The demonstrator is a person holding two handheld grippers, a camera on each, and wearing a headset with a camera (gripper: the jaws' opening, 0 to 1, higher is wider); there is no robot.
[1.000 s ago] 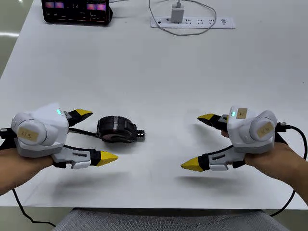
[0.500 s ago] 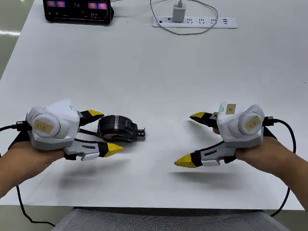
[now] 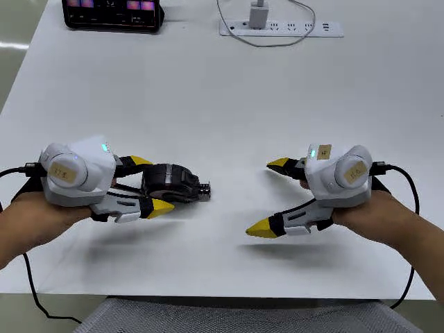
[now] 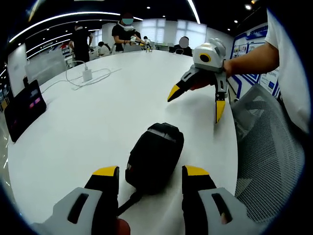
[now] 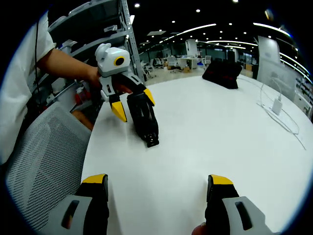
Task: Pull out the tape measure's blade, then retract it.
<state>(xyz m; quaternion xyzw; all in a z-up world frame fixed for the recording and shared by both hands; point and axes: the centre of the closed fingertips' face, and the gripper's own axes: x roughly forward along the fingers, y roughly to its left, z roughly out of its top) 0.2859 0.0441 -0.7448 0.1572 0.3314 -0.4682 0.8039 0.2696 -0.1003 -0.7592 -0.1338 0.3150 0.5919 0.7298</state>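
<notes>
Tape measure lies on its side on the desk, left of centre and toward the near edge, blade fully in, hook end pointing at the right gripper. Left gripper has its jaws spread on either side of the case from the back. The left gripper view shows the case between the yellow tips, close to them but not clamped, and I can't tell if either tip touches. That looks like setup to pin the case. The right gripper is also wide open and holds nothing, well apart from the hook and aimed at it, so I'd guess it's lined up to take the blade end. Neither step has started. Count: 1 tape measure, 2 grippers, 1 power strip at the far edge with 1 charger plugged in, 1 dark screen device toward the far-left corner.
</notes>
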